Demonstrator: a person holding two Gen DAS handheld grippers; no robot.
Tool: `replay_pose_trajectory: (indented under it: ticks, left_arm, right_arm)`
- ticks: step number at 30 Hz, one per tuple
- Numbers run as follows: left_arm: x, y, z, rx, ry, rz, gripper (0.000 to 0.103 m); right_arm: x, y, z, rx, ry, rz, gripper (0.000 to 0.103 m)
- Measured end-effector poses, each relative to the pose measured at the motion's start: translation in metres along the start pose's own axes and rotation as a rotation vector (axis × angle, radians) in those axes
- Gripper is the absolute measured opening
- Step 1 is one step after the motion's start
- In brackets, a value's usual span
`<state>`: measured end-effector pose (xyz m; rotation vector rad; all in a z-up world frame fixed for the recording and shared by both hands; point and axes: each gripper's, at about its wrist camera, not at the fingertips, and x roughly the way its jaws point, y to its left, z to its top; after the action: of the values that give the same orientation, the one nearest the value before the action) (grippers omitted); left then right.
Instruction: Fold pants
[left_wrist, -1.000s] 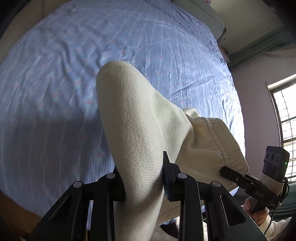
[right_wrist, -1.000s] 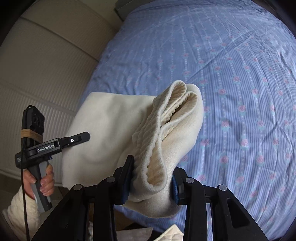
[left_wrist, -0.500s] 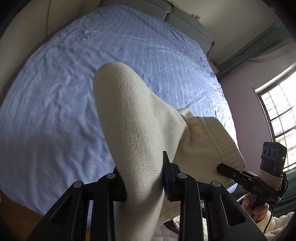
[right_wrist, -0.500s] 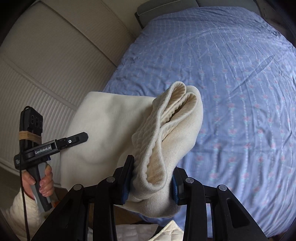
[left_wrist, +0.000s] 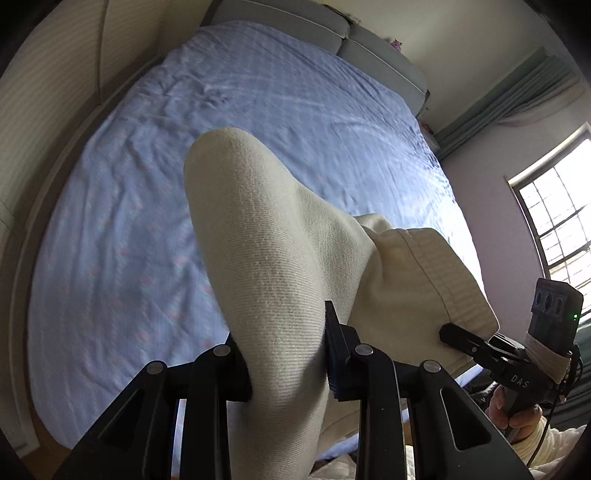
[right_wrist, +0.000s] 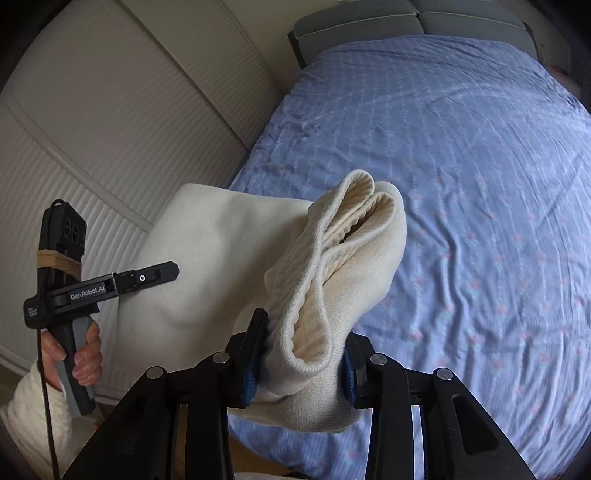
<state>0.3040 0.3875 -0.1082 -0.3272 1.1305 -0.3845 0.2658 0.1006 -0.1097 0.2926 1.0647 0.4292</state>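
The cream pants hang in the air between both grippers, above the near edge of the bed. My left gripper is shut on a smooth bunched part of the pants. My right gripper is shut on the ribbed waistband end of the pants. In the left wrist view the right gripper shows at the lower right, against the hemmed edge. In the right wrist view the left gripper shows at the left, in front of the spread cloth.
The bed has a blue flowered sheet, also in the right wrist view, with a grey headboard at the far end. A ribbed white wardrobe wall runs along the left. A window is at the right.
Both grippers have risen and tilted up with the pants, so more of the bed, headboard and walls shows. Both grips are unchanged.
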Motion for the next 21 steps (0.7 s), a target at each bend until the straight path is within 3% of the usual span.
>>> replay_pose_trajectory:
  ticks: [7, 13, 16, 21]
  left_arm:
    - [0.009, 0.066, 0.045, -0.006, 0.005, 0.068, 0.028]
    - [0.042, 0.118, 0.076, 0.018, 0.033, 0.153, 0.028]
    - [0.073, 0.147, 0.080, 0.031, 0.091, 0.242, 0.029]
    - [0.123, 0.191, 0.063, -0.043, 0.250, 0.364, 0.035]
  right_arm:
    - [0.061, 0.047, 0.029, -0.073, 0.050, -0.003, 0.036]
    - [0.138, 0.068, 0.048, -0.122, 0.153, -0.011, 0.036]
    - [0.170, 0.070, 0.045, -0.117, 0.208, -0.039, 0.036]
    - [0.230, 0.062, 0.030, -0.057, 0.375, -0.093, 0.037]
